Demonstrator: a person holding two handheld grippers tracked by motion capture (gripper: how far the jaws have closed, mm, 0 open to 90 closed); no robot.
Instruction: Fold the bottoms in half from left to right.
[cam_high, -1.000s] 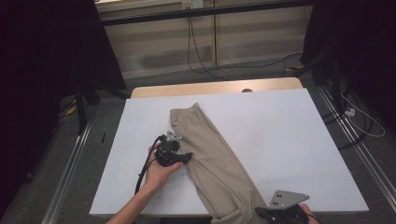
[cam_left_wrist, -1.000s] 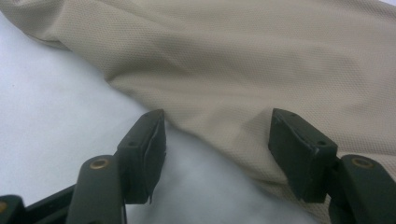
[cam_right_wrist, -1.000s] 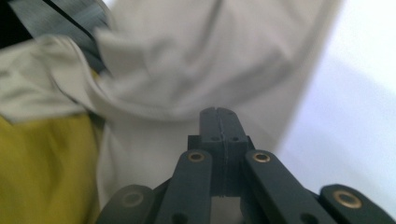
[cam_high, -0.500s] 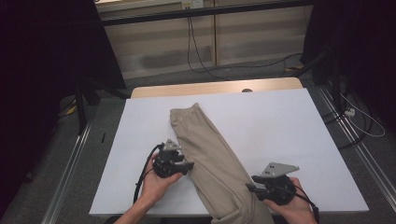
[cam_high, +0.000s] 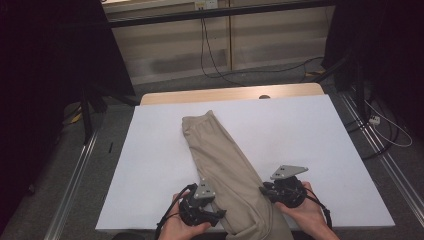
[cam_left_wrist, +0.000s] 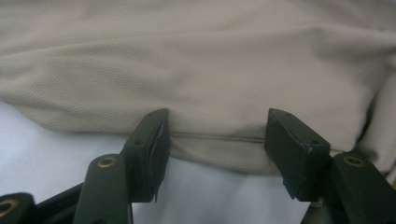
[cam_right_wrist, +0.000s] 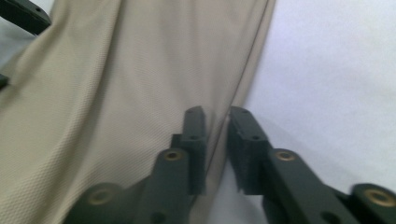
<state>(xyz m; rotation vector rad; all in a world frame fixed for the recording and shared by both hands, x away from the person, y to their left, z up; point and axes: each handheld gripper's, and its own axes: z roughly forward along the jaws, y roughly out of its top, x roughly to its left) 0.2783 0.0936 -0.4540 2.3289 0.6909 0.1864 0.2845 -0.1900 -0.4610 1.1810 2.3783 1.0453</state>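
Both grippers at the near end of the folded trousers

The beige trousers (cam_high: 222, 165) lie slantwise on the white counter (cam_high: 320, 135), running from its middle to the near edge. The left gripper (cam_left_wrist: 217, 140) has just been widening its jaws, which stand apart at the cloth's hem, nothing pinched (the hem lies just beyond the tips). The right gripper (cam_right_wrist: 217, 135) has just been narrowing its jaws; a slim gap remains, with the trousers' side fold in it, not yet pressed
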